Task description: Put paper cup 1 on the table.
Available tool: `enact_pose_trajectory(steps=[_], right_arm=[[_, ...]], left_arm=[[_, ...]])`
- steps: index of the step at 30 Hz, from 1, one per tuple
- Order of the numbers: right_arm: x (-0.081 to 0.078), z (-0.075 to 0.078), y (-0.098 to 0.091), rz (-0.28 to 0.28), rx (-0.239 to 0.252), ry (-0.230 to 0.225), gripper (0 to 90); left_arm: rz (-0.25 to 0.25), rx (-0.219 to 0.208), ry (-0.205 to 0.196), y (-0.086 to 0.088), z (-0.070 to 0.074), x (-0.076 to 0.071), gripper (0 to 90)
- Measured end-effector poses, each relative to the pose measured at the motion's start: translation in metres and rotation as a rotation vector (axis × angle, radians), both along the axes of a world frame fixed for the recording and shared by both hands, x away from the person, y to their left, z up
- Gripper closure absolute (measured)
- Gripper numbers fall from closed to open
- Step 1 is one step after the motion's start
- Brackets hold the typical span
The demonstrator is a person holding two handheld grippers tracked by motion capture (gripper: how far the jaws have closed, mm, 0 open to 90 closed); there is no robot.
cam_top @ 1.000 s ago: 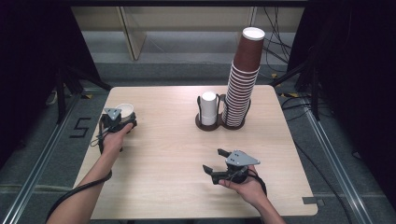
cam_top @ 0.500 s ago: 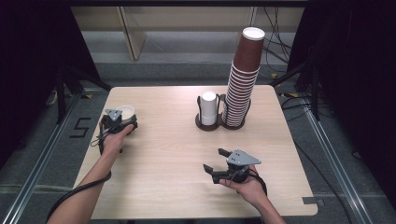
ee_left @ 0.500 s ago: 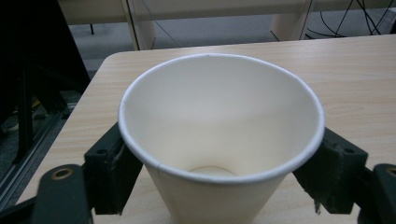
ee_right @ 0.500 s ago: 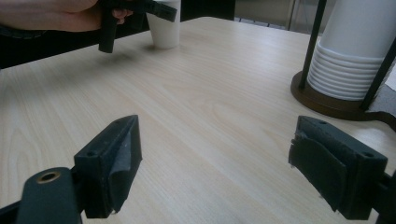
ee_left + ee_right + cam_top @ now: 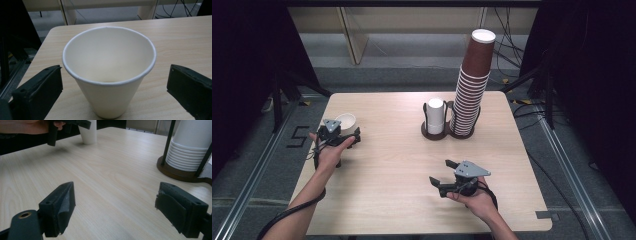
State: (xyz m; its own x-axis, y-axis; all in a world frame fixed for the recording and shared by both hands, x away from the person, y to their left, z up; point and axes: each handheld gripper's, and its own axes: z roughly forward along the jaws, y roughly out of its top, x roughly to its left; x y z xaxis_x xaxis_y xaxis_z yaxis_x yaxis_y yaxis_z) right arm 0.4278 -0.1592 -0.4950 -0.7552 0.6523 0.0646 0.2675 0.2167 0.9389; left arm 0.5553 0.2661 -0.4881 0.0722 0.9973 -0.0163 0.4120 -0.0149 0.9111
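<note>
Care at the left gripper [image 5: 110, 85], whose spread jaws flank but do not touch the white cup [image 5: 109, 68] at centre frame, means closing gently below the rim, while the right gripper [image 5: 451, 176] waits unclenched at lower right.

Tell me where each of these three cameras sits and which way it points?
High view: above the person's side, looking forward and down on the table; both forearms, left gripper and right gripper show.
Left gripper view: rides that gripper, looking between its open jaws at the white cup.
Right gripper view: rides that gripper, looking across the table; its open jaws show, the cup holder to the right.
Shared: the white cup appears in all three views.
</note>
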Motion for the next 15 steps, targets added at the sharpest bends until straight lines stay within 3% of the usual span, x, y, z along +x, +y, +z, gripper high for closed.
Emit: enact_pose_trajectory(steps=[1, 4, 5, 6, 8, 10, 13, 15], right_arm=[[0.001, 0.0, -0.001, 0.002, -0.025, -0.017, 16.1], [0.001, 0.001, -0.001, 0.003, -0.021, -0.01, 16.2], [-0.001, 0.0, -0.001, -0.018, -0.005, 0.028, 16.2], [-0.001, 0.0, -0.002, -0.019, -0.01, 0.031, 16.2], [0.003, -0.002, -0.004, -0.01, -0.005, 0.006, 16.2], [0.004, -0.001, -0.008, -0.021, -0.024, 0.016, 16.2], [0.004, -0.002, -0.01, -0.033, 0.007, 0.022, 16.3], [0.003, -0.001, -0.015, -0.043, -0.007, 0.022, 16.3]], left_arm=[[-0.006, 0.006, -0.009, 0.001, 0.002, -0.004, 0.0], [-0.007, 0.01, -0.016, 0.003, 0.004, -0.008, 0.0], [-0.014, 0.015, -0.018, 0.005, 0.006, -0.012, 0.0], [-0.019, 0.014, -0.015, 0.005, 0.007, -0.015, 0.0], [-0.033, 0.011, -0.018, 0.004, 0.01, -0.019, 0.0], [-0.038, 0.002, -0.021, 0.002, 0.014, -0.025, 0.0], [-0.058, 0.017, -0.031, -0.002, 0.019, -0.035, 0.0], [-0.069, -0.006, -0.048, -0.003, 0.022, -0.039, 0.0]])
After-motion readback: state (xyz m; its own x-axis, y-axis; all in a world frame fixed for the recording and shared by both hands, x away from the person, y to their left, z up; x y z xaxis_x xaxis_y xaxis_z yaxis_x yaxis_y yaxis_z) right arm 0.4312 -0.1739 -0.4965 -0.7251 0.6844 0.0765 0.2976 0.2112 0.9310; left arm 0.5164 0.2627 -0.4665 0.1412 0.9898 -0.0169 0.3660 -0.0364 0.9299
